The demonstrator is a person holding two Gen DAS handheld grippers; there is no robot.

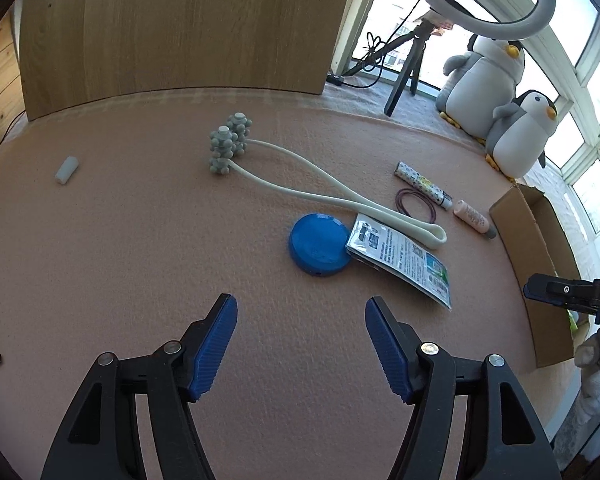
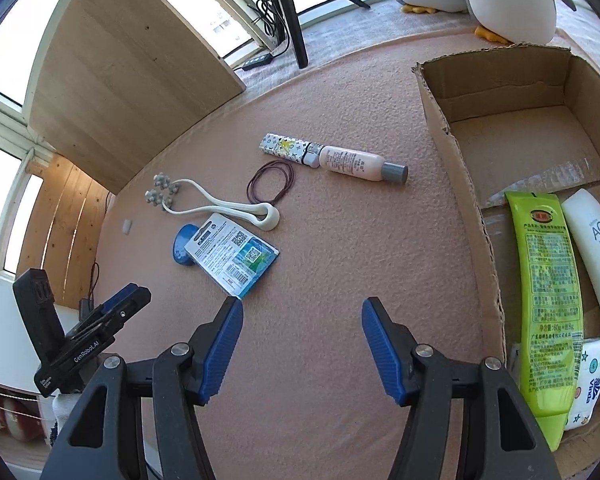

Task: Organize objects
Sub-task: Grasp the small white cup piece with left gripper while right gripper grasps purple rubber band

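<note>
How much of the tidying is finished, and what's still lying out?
Done: a green tube, a white bottle and a tissue pack lie in the cardboard box. In hand: nothing; the left tool and right tool are both open. Left on the mat: massager, blue lid, packet, hair ties, pink bottle, patterned tube.

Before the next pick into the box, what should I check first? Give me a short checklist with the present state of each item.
1. Left tool open and holding nothing: ok.
2. Right tool open and holding nothing: ok.
3. Free floor in the cardboard box: ok, far half bare.
4. Pink bottle free to lift: not ok, its end touches the patterned tube.
5. Blue lid uncovered: not ok, the packet overlaps its edge.
</note>
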